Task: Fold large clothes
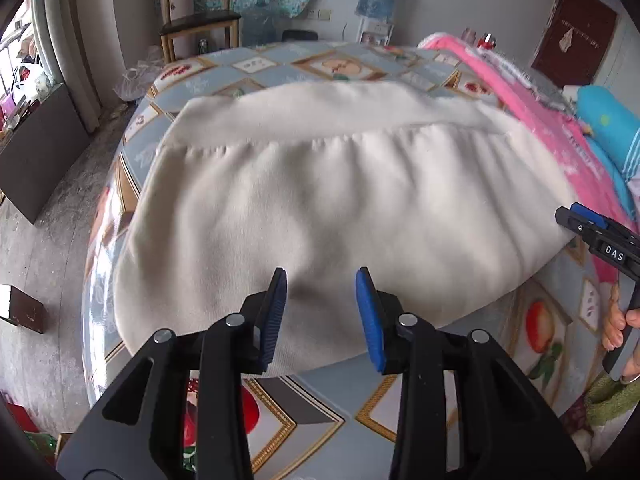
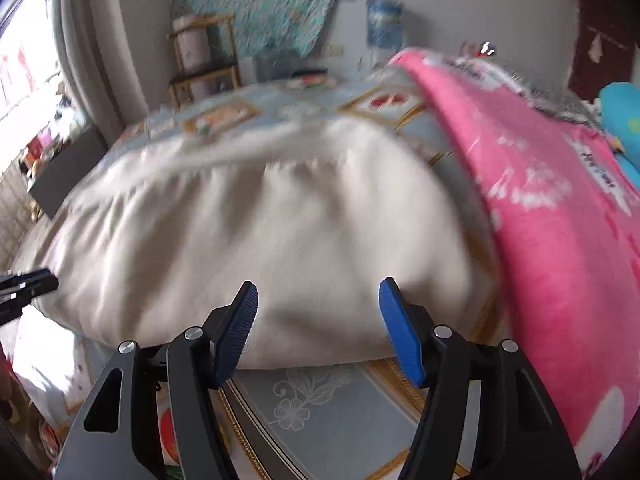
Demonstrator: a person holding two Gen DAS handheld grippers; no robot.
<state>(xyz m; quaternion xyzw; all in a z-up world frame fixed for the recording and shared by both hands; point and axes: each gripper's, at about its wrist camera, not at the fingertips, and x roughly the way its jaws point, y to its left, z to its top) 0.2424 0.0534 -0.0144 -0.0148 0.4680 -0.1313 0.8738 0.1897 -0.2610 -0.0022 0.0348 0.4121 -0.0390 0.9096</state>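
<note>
On the patterned tabletop point(image 1: 320, 412) the cream garment point(image 1: 340, 200) lies as a broad, fairly tidy slab, already doubled at least once by the look of it: a gathered seam runs across it from side to side, with a smoother band beyond that seam towards the far edge. Starting at the left, the left gripper point(image 1: 321, 312) hangs over the garment's near edge with its jaws parted by a moderate gap and nothing between them; the blue pads sit above the cloth and pinch none of it. Moving right, the right gripper point(image 2: 318, 324) stands over the near edge towards the garment's right corner, its jaws spread rather wider and likewise empty, though that view is smeared by motion. Just beyond the garment's right side lies a pink blanket point(image 2: 560, 240), which is not part of the job. In my judgement the fold is partway done: the piece is flat and squared, but still wide, so at least one more fold is probably left, and neither gripper has hold of cloth.
</note>
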